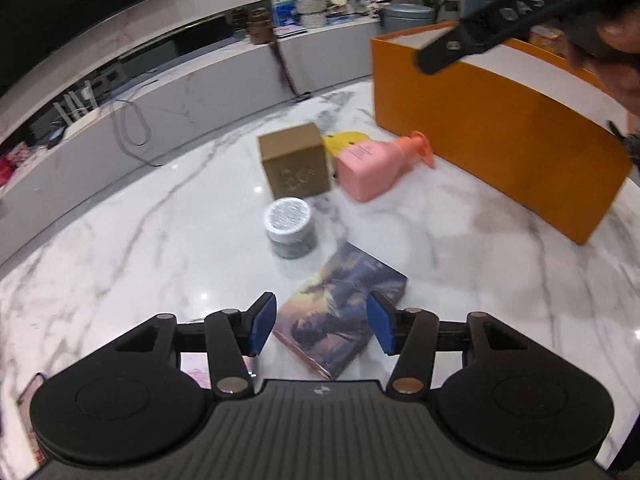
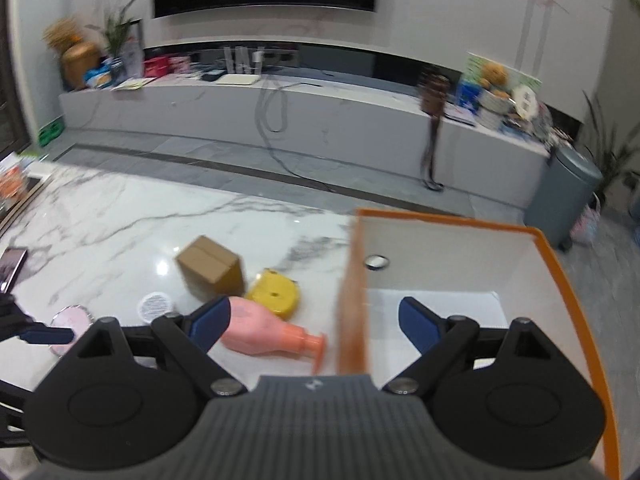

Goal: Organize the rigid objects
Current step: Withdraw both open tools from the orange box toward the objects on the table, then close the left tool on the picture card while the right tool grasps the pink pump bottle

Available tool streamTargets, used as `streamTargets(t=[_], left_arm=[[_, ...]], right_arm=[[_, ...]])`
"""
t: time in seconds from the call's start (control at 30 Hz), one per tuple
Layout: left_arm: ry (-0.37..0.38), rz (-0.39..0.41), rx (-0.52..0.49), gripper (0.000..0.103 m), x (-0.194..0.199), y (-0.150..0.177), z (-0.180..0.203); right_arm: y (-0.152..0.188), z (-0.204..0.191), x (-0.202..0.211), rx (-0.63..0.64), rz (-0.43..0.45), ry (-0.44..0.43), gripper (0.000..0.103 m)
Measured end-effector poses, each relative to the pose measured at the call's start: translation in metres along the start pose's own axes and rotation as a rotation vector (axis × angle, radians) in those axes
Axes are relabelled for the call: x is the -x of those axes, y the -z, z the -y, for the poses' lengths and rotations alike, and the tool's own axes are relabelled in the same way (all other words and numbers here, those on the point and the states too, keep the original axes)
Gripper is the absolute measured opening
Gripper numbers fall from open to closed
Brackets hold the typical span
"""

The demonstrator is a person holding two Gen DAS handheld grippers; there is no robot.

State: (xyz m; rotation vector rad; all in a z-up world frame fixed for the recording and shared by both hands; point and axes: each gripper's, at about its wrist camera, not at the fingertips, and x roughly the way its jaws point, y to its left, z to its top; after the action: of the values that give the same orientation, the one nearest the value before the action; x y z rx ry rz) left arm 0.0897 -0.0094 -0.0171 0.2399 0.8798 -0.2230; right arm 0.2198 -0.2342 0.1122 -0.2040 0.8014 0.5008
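My left claw [image 1: 321, 326] hangs released over a picture-covered box [image 1: 340, 316] on the marble table [image 1: 120, 264]; beyond lie a grey jar [image 1: 290, 227], a brown carton [image 1: 296, 166], a pink bottle [image 1: 370, 166] on its side and, blurred, perhaps a yellow tape case [image 1: 344, 140]. My right claw [image 2: 314, 318], also spread and empty, straddles the near wall of the orange box [image 2: 560, 276].
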Motion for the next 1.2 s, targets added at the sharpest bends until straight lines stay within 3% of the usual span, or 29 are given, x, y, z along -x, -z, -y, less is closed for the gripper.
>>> streamTargets(t=[0.07, 0.23, 0.43, 1.03, 1.1, 1.2], left_arm=[[0.03, -0.007, -0.012, 0.073, -0.005, 0.005, -0.001], [0.024, -0.019, -0.053, 0.078, -0.018, 0.015, -0.004], [0.057, -0.014, -0.056, 0.088, -0.03, 0.012, -0.009], [0.181, -0.032, -0.068, 0.093, -0.062, -0.002, -0.017], [0.187, -0.039, -0.062, 0.09, -0.063, -0.004, -0.017], [0.176, -0.058, -0.046, 0.086, -0.061, -0.005, -0.016]], right_arm=[[0.0, -0.013, -0.004, 0.048, 0.002, -0.019, 0.09], [0.004, -0.046, -0.024, 0.198, -0.056, -0.055, 0.09], [0.016, -0.07, -0.052, 0.341, -0.141, -0.011, 0.09], [0.02, -0.075, -0.117, 0.43, -0.202, 0.002, 0.089], [0.019, -0.077, -0.121, 0.426, -0.222, -0.015, 0.075], [0.019, -0.08, -0.124, 0.432, -0.236, -0.017, 0.063]])
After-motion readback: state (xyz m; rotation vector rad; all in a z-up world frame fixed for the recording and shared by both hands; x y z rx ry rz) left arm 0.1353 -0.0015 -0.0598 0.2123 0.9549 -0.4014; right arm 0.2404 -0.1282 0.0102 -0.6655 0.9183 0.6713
